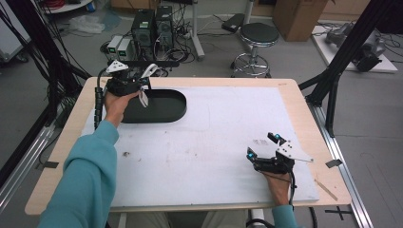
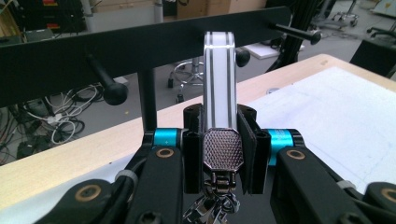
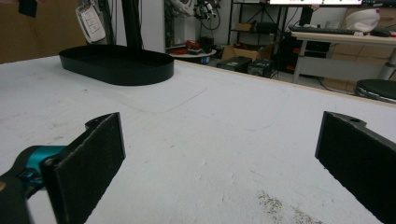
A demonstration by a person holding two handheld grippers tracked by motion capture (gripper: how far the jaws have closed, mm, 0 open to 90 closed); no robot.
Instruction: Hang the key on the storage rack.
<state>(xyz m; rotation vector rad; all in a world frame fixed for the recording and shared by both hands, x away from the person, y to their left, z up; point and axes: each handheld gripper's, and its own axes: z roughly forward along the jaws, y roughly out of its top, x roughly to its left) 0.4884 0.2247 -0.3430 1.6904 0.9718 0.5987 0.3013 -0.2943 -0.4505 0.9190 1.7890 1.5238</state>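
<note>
- Lanyard strap [image 2: 218, 79], white with dark stripes and a metal clasp at its lower end, is what we're working with; it sits pinched between the jaws of our left gripper [image 1: 142, 81], which are clamped tight on it.
- It's up near the far-left corner of the tabletop [image 1: 285, 85], right over the far end of the oval black tray [image 1: 166, 111] and just in front of the black peg rack [image 2: 70, 65].
- Pick-up looks done to us. What's left is getting the strap hooked over one of the rack's pegs [image 2: 106, 79]; from here none of it is on a peg yet, we'd say.
- Our right gripper [image 1: 264, 146] rests on the white mat [image 1: 214, 142] near the near-right corner, jaws wide apart with nothing between them, well away from the action.
</note>
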